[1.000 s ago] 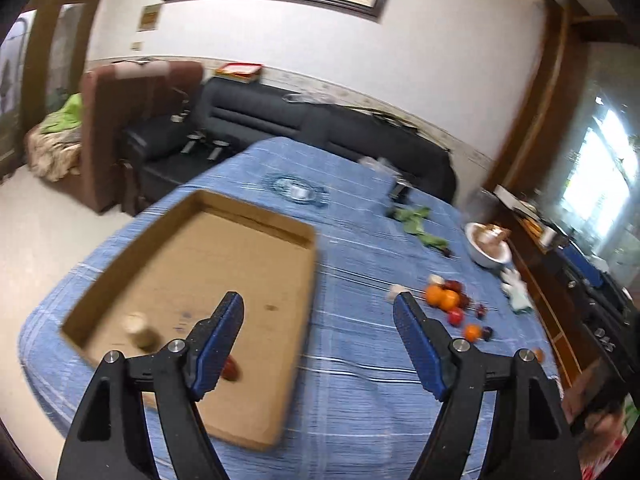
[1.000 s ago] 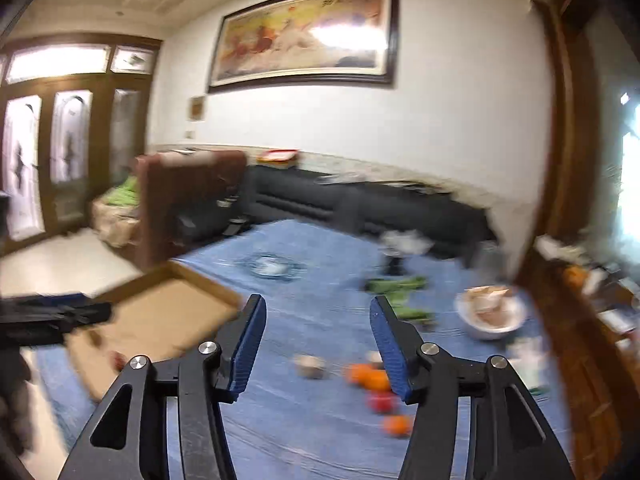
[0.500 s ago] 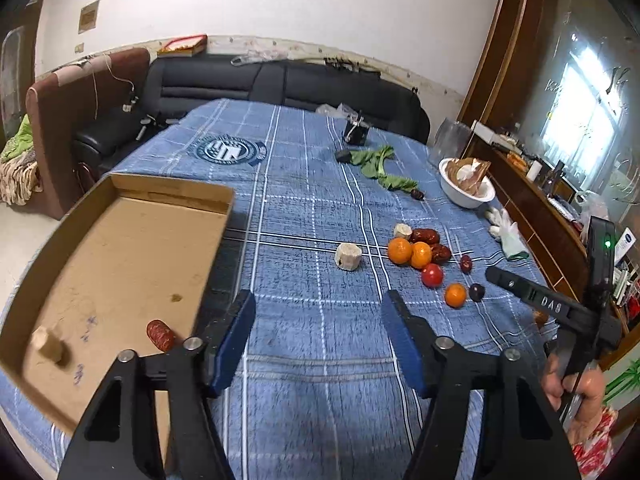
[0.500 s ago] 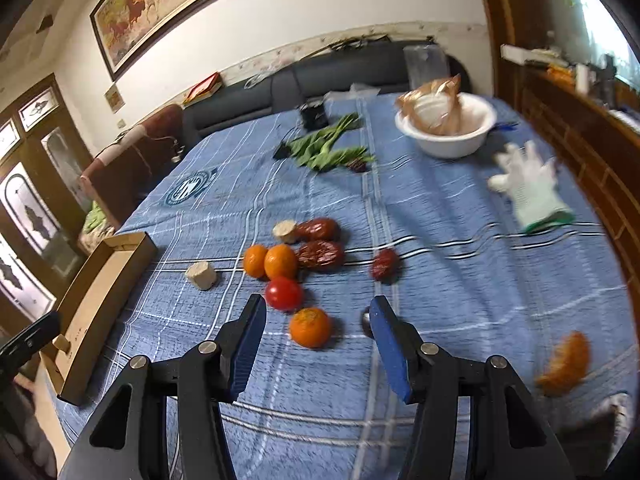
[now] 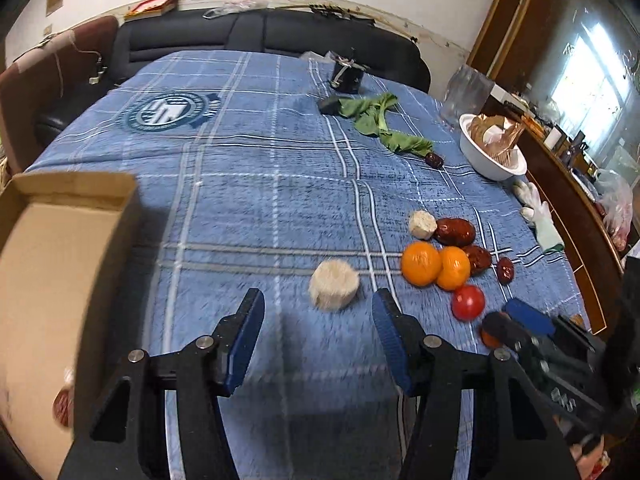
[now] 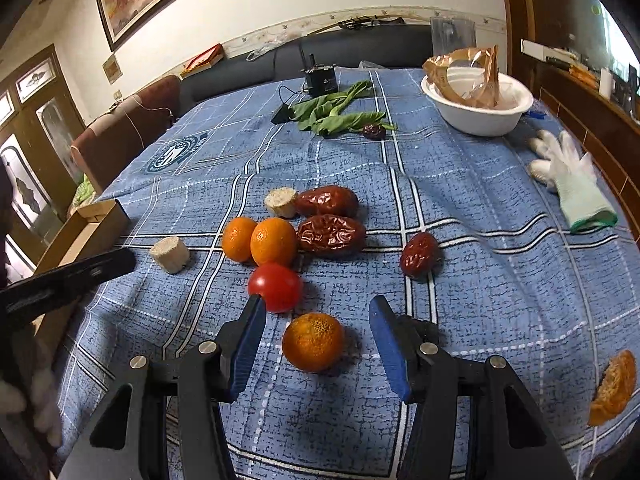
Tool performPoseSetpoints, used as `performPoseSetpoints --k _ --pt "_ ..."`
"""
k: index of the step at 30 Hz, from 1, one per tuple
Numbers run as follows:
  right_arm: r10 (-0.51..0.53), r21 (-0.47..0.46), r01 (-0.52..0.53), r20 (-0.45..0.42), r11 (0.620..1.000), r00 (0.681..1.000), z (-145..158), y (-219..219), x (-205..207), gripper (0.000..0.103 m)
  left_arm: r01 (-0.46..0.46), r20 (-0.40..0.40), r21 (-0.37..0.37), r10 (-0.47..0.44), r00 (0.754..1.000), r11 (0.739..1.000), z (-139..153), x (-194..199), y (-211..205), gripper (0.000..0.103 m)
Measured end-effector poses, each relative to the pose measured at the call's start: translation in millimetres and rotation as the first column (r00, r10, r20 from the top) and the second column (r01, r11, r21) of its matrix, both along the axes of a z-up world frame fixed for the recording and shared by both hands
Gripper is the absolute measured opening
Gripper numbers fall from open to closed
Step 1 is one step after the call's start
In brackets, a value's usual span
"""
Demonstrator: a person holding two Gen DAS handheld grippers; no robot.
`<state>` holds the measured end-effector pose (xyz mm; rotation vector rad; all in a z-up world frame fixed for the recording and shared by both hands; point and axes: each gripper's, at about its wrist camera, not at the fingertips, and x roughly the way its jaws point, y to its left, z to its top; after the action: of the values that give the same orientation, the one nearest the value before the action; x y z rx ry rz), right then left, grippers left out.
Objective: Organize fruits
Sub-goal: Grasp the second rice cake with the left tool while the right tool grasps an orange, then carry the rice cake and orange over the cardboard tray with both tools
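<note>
Fruits lie bunched on the blue-checked surface (image 6: 480,208): a lone orange (image 6: 313,342) sits between the wide-spread fingers of the right tongs (image 6: 316,320), with a tomato (image 6: 275,287) just beyond the left fingertip and two more oranges (image 6: 260,242) past it. The left tongs (image 5: 318,314) hang wide and empty, a pale round chunk (image 5: 334,285) just ahead of their tips. The cardboard box (image 5: 52,264) sits to their left.

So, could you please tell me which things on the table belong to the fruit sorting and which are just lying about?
Job: oranges, tomato, red dates, cardboard tray, open right gripper.
Lying about: white bowl, glove, green leaves.
</note>
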<state>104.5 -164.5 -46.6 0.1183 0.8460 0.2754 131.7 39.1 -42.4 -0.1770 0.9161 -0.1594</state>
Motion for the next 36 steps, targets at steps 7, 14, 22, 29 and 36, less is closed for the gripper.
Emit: performPoseSetpoints --k 7,14,22,29,36 --pt "0.019 -0.033 -0.019 -0.003 0.999 1.0 -3.9 9.8 0.9 0.057 0.057 -0.001 0.04 -0.057 0.998 0.998 -15.7 15.9 -14.2 0.055" --pt "0.02 -0.089 -0.021 -0.011 0.996 1.0 -6.3 16.5 1.0 0.032 0.07 0.02 0.116 -0.073 0.997 0.991 -22.2 13.2 -21.8 0.029" --pt "0.021 -0.075 -0.02 0.016 0.997 1.0 -1.9 13.7 -8.9 0.032 0.087 0.07 0.083 -0.093 0.993 0.993 -17.2 4.0 -24.5 0.029" --pt "0.029 -0.086 -0.024 0.051 0.996 0.998 3.2 20.3 -17.1 0.032 0.081 0.113 0.077 -0.089 0.99 0.994 -8.8 -1.7 -25.6 0.029" --pt "0.026 -0.086 -0.018 0.093 0.996 0.995 12.3 24.2 -26.4 0.032 0.018 0.187 -0.009 -0.016 0.982 1.0 19.2 -31.2 -1.5 0.029"
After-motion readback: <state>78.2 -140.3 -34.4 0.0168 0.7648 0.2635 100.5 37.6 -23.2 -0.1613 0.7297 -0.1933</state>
